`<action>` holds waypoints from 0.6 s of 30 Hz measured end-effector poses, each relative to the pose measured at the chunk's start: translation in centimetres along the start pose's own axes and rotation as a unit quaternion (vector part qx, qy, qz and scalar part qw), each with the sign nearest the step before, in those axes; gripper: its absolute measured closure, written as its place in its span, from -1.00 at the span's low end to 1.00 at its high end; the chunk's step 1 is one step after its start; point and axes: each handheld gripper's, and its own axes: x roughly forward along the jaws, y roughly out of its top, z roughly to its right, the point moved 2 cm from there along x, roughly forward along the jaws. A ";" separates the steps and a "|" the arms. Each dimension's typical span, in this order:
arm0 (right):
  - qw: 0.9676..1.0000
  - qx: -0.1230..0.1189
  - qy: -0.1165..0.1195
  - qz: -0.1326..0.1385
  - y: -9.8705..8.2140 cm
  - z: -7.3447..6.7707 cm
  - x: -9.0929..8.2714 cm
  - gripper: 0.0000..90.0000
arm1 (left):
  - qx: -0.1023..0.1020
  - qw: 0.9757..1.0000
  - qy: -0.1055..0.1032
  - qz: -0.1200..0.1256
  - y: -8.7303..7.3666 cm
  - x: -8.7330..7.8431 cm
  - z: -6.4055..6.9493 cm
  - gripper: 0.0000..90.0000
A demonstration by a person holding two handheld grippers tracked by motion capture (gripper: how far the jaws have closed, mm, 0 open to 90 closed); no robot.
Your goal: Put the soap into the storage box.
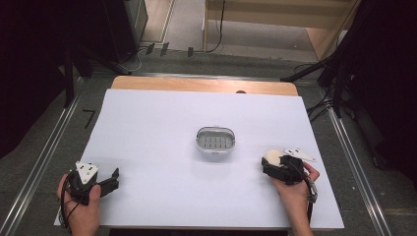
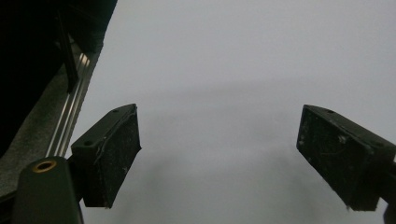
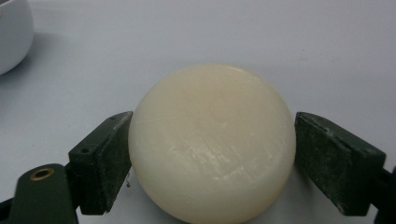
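Now the right claw [image 3: 212,154] clamps the cream soap bar [image 3: 212,144] on the worktop [image 1: 147,128], near the soap dish [image 1: 216,140]; the left claw [image 2: 219,158] rests apart. Next probably: lift and carry it there.

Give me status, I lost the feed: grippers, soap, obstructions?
Right gripper shut on soap. Left gripper open, idle. Soap dish waits mid-table, path clear.

High view: fixed cam above near edge of table [image 1: 147,123], faces fwd & down, far off; whole top seen.
Left gripper view: rides on left tool [image 2: 219,163], looks along its jaws, close over bare table.
Right gripper view: rides on right tool [image 3: 212,158], v. close on pale round soap [image 3: 212,144].
Shared: soap, high & right gripper views.
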 end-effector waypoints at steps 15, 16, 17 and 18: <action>1.000 -0.009 -0.008 0.004 -0.1 -0.2 -0.1 -0.44 | 0.002 1.000 -0.001 0.001 0.0 0.0 0.0 -0.68; 1.000 -0.008 -0.009 0.003 0.0 -0.1 -0.1 -0.44 | 0.002 1.000 -0.001 0.001 0.0 0.0 0.0 -0.68; 1.000 -0.007 -0.012 0.001 0.0 -0.1 -0.1 -0.44 | 0.002 1.000 -0.001 0.001 0.0 0.0 0.0 -0.68; 1.000 -0.004 -0.011 0.003 0.0 -0.1 -0.1 -0.44 | 0.003 1.000 -0.001 0.000 0.0 0.0 0.0 -0.68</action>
